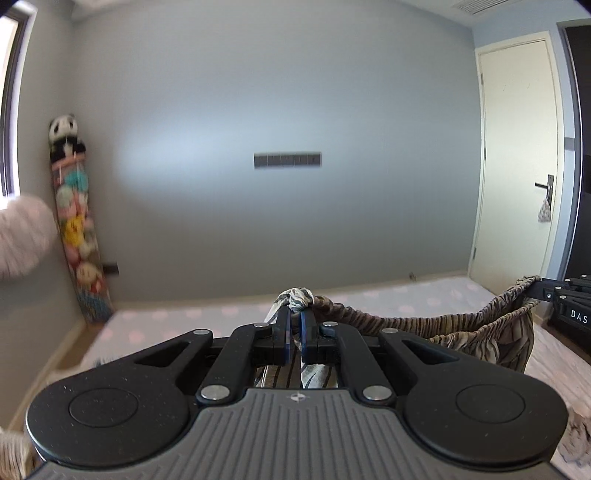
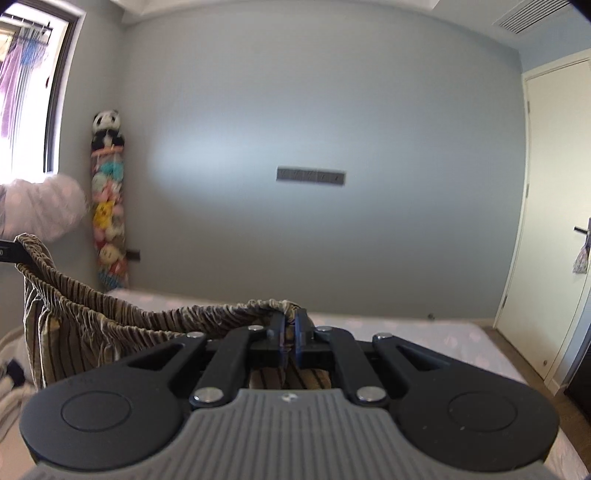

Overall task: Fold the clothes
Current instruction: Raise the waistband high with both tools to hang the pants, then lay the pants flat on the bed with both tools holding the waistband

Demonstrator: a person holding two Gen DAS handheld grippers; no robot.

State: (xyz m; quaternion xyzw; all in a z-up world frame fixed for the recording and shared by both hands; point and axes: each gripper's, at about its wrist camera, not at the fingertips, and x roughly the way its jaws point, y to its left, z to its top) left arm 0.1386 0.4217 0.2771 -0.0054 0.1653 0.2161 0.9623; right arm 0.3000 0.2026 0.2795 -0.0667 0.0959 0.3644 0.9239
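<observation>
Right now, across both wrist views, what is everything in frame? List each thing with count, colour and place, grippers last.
Striped garment: one, brown with dark stripes, stretched in the air between the two grippers above the bed.
Bed: one, pale cover with pink dots, below the garment.
Stuffed-toy column: one, multicoloured, panda on top, in the left corner.
Wall plate: one, grey, middle of the far wall.
Door: one, cream, right side, small cloth hanging from its dark handle.
Window: one, dark frame, far left.
Ceiling vent: one, top right.
Left gripper: black, blue pads, shut on the garment's edge.
Right gripper: black, shut on the other end.
</observation>
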